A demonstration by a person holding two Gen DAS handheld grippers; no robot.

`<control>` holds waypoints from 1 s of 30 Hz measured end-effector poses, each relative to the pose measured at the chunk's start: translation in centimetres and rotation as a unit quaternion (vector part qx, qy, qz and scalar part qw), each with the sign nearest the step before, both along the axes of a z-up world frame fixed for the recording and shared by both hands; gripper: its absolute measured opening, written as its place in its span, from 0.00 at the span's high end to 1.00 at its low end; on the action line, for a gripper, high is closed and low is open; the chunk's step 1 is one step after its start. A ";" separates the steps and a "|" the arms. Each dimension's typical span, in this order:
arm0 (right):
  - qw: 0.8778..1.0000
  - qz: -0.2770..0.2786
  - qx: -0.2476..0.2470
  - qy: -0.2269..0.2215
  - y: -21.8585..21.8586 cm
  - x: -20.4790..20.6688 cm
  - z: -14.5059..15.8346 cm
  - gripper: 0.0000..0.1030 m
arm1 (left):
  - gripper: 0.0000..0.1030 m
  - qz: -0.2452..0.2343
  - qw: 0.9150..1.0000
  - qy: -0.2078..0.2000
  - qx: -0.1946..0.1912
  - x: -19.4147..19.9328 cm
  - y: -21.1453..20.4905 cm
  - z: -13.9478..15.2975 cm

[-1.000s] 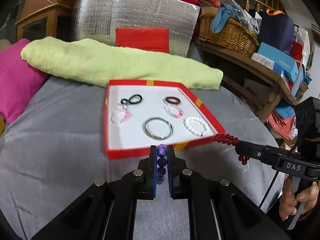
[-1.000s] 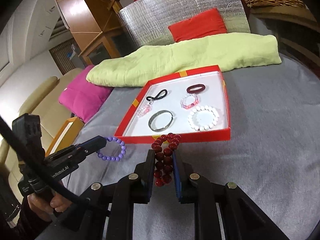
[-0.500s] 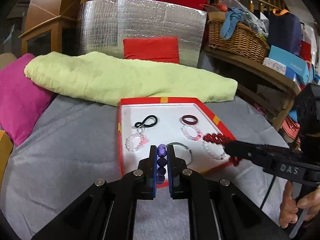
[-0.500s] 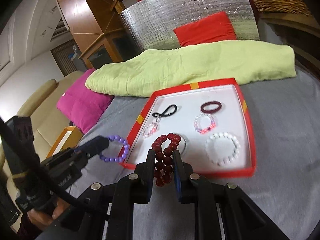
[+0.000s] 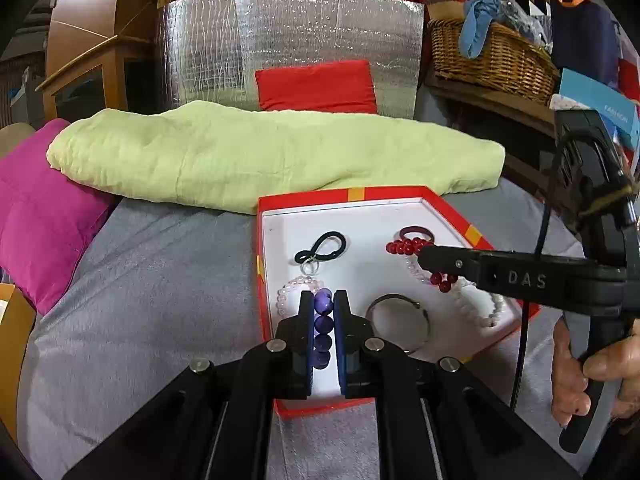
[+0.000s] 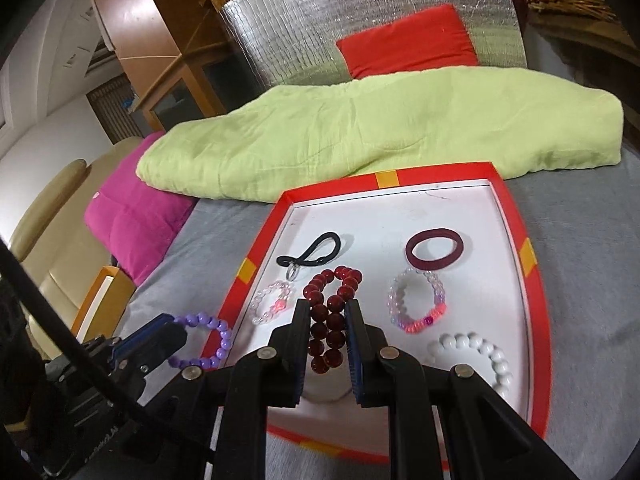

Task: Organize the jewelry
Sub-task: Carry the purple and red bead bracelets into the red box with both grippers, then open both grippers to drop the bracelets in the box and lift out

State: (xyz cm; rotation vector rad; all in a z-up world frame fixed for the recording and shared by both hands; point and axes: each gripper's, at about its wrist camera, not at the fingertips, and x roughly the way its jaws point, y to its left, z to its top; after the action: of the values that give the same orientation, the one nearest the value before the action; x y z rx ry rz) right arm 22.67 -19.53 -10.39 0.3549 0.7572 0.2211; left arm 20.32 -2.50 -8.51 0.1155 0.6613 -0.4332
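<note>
We see the left gripper (image 5: 323, 300) clamped tight on a purple bead bracelet (image 5: 322, 330), its beads stacked between the two fingers, right over the near left part of the red tray (image 5: 400, 193). In the right wrist view that bracelet's loop (image 6: 208, 338) hangs out over the tray's left rim. The right gripper (image 6: 327, 307) is closed on a dark red bead bracelet (image 6: 330, 312), pinching its lower beads while the loop stands up past the fingertips, above the middle of the tray's white floor.

Below them we find a black hair tie with a metal ring (image 6: 312, 255), a maroon hair band (image 6: 434, 249), a clear bracelet with a pink bead (image 6: 270, 304), a clear and pink bead bracelet (image 6: 416, 302), a white bead bracelet (image 6: 478, 354) and a silver bangle (image 5: 398, 322), all lying apart from one another. From the left view, the right gripper (image 5: 422, 254) crosses in front of the maroon band and the pink bracelet.

The tray sits on a grey cover (image 5: 152, 280), with a lime green blanket (image 5: 272, 156) just behind it and a magenta cushion (image 5: 36, 216) on the left. The right hand (image 5: 592, 376) grips its handle low at the right edge, reaching in sideways.
</note>
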 end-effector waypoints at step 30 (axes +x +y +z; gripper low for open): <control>0.997 -0.020 -0.007 0.078 -0.4 6.6 -3.9 0.79 | 0.90 0.013 0.998 0.043 0.049 2.8 -1.2 -3.3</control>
State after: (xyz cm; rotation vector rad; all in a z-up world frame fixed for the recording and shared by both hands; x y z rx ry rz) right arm 29.22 -19.88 -14.25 0.3766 0.9051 0.1508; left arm 23.10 -3.72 -11.83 0.1820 0.7689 -0.3819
